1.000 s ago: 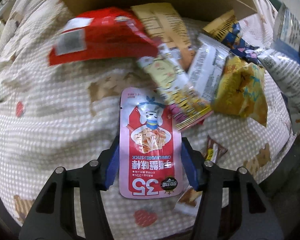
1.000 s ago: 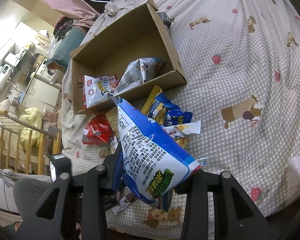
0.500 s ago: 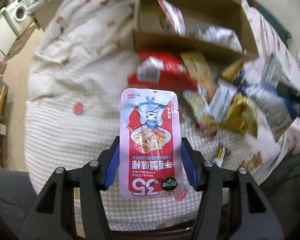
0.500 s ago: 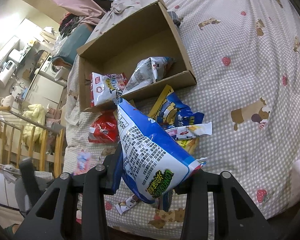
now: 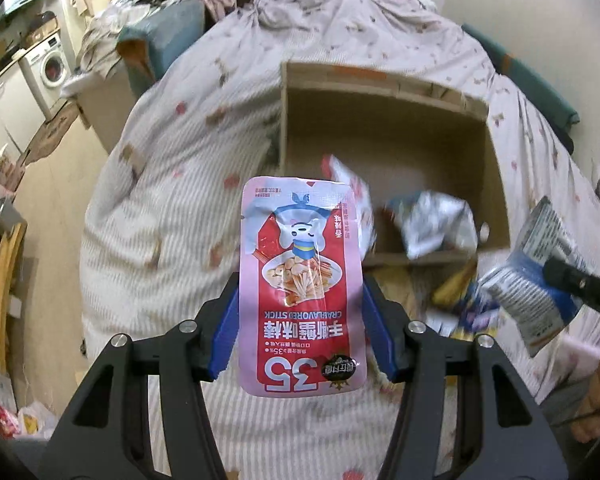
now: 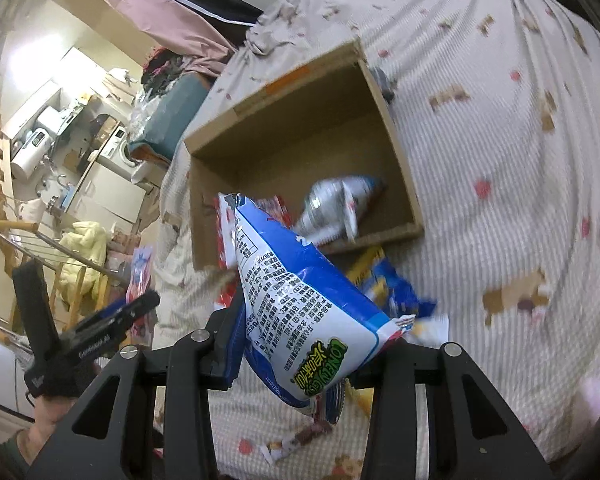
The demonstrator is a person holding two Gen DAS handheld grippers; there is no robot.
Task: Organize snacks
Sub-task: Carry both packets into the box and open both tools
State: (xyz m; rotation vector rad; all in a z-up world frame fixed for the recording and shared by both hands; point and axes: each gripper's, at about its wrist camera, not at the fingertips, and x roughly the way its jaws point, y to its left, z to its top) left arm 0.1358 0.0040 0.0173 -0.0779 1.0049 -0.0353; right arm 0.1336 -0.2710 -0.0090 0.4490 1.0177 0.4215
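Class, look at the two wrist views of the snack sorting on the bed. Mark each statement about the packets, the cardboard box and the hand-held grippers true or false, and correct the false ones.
1. The left hand-held gripper holds a pink crab stick packet. True.
2. The right hand-held gripper is empty. False: it grips a blue and white snack bag.
3. The cardboard box is empty. False: a silver packet and another packet lie inside.
4. The box sits on a patterned bedspread. True.

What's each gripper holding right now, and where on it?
Left gripper clamps the pink crab-stick pouch by its side edges, near the lower half. Right gripper clamps the blue bag near one end.
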